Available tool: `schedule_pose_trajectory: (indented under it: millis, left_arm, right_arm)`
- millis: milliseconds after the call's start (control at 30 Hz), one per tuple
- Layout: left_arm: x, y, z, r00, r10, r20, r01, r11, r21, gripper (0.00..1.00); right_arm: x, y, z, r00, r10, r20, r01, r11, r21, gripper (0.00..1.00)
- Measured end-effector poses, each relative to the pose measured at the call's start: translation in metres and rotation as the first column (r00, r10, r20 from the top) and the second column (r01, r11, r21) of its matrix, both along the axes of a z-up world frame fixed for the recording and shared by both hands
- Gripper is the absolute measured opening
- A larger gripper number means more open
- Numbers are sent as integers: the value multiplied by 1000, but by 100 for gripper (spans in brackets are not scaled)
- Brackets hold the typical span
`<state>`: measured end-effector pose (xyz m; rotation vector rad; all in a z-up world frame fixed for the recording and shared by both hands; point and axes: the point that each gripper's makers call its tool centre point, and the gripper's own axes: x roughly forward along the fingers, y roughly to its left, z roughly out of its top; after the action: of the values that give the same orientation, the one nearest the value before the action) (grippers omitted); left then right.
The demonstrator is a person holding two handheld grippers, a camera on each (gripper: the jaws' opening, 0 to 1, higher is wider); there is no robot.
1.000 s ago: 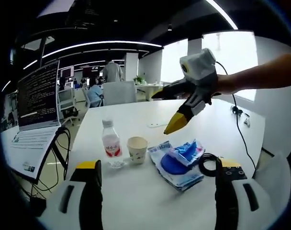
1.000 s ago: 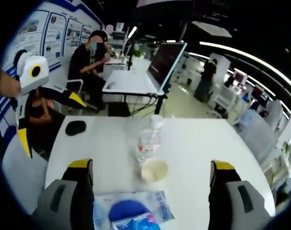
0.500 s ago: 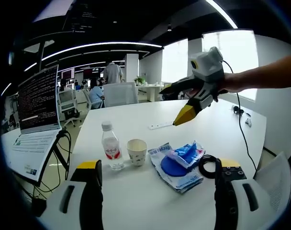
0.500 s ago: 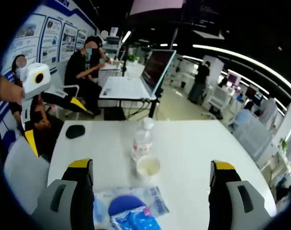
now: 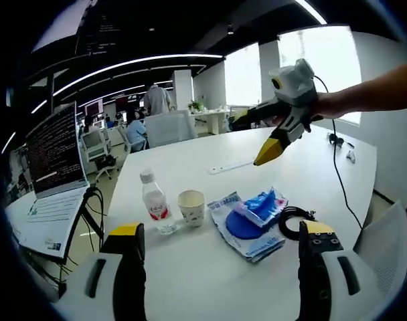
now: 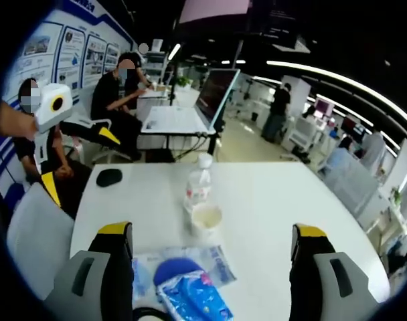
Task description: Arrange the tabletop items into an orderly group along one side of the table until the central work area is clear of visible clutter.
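On the white table [image 5: 310,174] a clear water bottle [image 5: 153,204] with a red label stands beside a paper cup [image 5: 191,207]. To their right lies a blue plastic packet [image 5: 250,217] with a coiled black cable [image 5: 294,221] at its edge. My left gripper [image 5: 217,267] is open, low at the table's near edge. My right gripper [image 5: 252,138] hovers open above the far side, held by a hand. From the right gripper view the bottle [image 6: 198,190], cup [image 6: 205,219] and packet [image 6: 190,287] lie ahead of my open right gripper [image 6: 210,267]. The left gripper [image 6: 79,164] is open at the left.
A white power strip [image 5: 233,166] lies further back on the table, and a black mouse [image 6: 109,177] sits near the far left corner. A laptop [image 5: 53,154] stands on a neighbouring desk. White chairs [image 6: 36,234] flank the table. People sit at desks behind.
Both views have drawn back and risen a little. The right gripper has lifted higher and further from the packet. The bottle, cup, packet and cable lie where they were.
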<state>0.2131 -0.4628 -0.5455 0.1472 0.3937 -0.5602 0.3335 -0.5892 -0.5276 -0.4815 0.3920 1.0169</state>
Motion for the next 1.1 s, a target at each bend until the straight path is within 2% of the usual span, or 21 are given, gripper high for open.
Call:
schedule_pose_trajectory:
  millis: [133, 300, 467, 800, 967, 1033, 1100]
  left_arm:
    - [-1, -2, 3, 1000, 26, -15, -26, 1000, -3, 95]
    - [-1, -5, 5, 998, 60, -19, -60, 998, -12, 93]
    - [-2, -7, 5, 997, 82, -12, -82, 997, 11, 91]
    - [-2, -4, 2, 984, 173, -45, -175, 984, -38, 90]
    - [0, -5, 2, 978, 201, -50, -204, 978, -48, 88]
    - [2, -6, 3, 977, 206, -51, -209, 977, -52, 87]
    - [4, -10, 5, 977, 206, -49, -208, 977, -49, 86]
  right_arm:
    - [-5, -6, -2, 1000, 11, 5, -11, 1000, -5, 95]
    - [-12, -17, -1, 1000, 4, -2, -4, 1000, 22, 95]
    - [-19, -31, -3, 1000, 5, 3, -5, 1000, 30, 93]
    - [-28, -42, -3, 1000, 17, 19, -18, 998, 52, 91]
    - [-34, -55, -11, 999, 17, 29, -18, 999, 39, 84]
    - [-36, -63, -13, 998, 31, 57, -31, 1000, 4, 80]
    - [-38, -70, -13, 997, 35, 68, -35, 999, 0, 75]
